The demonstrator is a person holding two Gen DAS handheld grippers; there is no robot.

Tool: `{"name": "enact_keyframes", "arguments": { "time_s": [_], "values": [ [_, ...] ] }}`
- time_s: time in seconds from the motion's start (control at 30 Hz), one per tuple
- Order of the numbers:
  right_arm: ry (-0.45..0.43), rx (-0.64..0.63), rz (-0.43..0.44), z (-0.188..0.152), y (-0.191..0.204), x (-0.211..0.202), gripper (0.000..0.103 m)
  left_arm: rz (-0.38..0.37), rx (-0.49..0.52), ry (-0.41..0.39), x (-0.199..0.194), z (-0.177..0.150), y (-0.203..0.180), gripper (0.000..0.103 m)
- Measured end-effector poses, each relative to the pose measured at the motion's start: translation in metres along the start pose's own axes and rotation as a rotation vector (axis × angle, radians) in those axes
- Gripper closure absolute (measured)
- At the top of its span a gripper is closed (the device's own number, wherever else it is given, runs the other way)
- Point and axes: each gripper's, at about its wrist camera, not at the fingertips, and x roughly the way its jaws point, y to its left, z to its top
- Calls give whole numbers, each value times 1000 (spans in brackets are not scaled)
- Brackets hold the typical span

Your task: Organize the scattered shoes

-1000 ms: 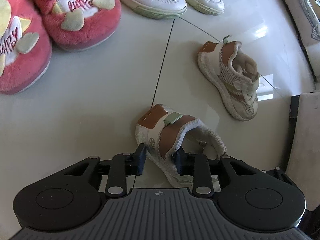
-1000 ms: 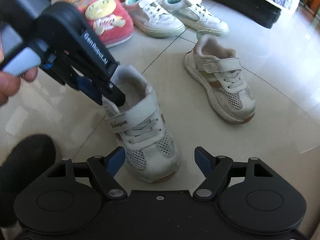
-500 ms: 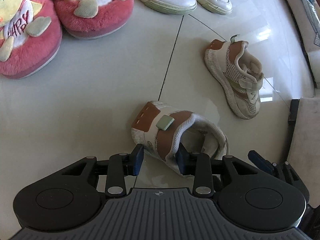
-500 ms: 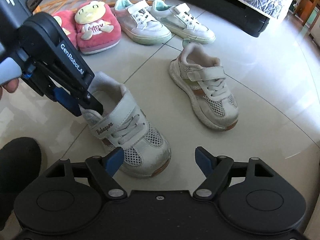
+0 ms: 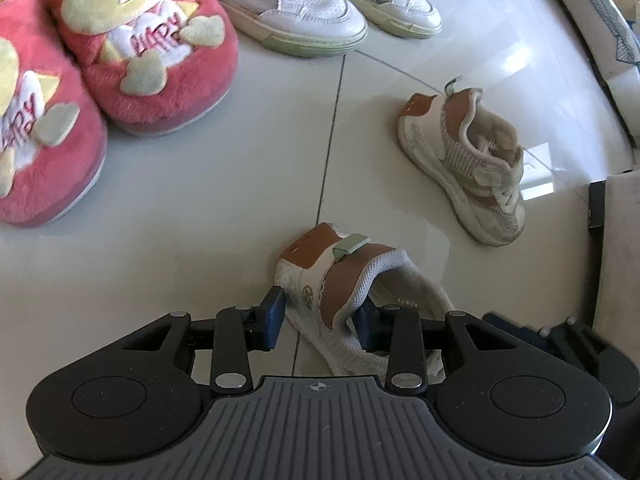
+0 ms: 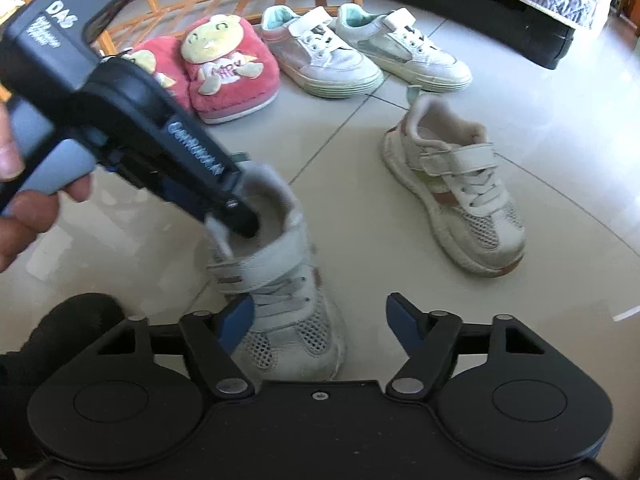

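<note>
**Left tongs clamp the heel wall of a small mesh sneaker**

The left gripper has its blue, flat-faced pads pressed on the near sneaker, one pad outside the heel wall and one inside the padded collar. This child's shoe is cream mesh with tan leather-like panels, a pale green pull tab and a thick, ribbed, scuffed white sole. From the right wrist view its toe rests on the floor between the right tongs, with a broad smooth strap across flat laces.

The right gripper stands apart and its jaws are closing; the toe of the near sneaker lies between them, close by the left pad and clear of the right one.

Beyond and to the right of both tongs, well apart, the matching second sneaker sits flat on the glossy tiled floor. Farther ahead, two plush red slippers with yellow cartoon faces lie side by side, and to their right a pair of smooth white trainers with pale green soles. Behind them runs a slatted wooden frame.

A hand grips the left tool's grey handle.
</note>
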Motion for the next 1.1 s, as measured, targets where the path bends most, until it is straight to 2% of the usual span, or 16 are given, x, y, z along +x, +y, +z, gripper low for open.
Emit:
{"name": "enact_keyframes", "arguments": {
  "time_s": [0.2,0.3,0.37,0.6,0.73,0.87,1.0,1.1],
  "values": [
    [19,-27,26,-2,9,3,31,-40,55,-28,4,5,-10,65],
    [28,-43,44,-2,16,5,31,-78,73,-34,7,8,-14,61],
    [34,-55,57,-2,21,6,31,-89,105,-42,9,9,-20,57],
    [40,-90,98,-3,35,6,31,-133,218,-45,14,12,-35,56],
    [-5,-131,46,-1,34,-6,31,-170,208,-42,8,14,-29,55],
    [-33,-96,3,2,20,-14,31,-204,185,-80,-9,15,-15,49],
    [-61,-43,-29,5,2,-22,31,-230,131,-113,-26,12,5,47],
    [-81,-20,-69,13,-7,-22,31,-236,161,-92,-33,7,12,47]
  ]
}}
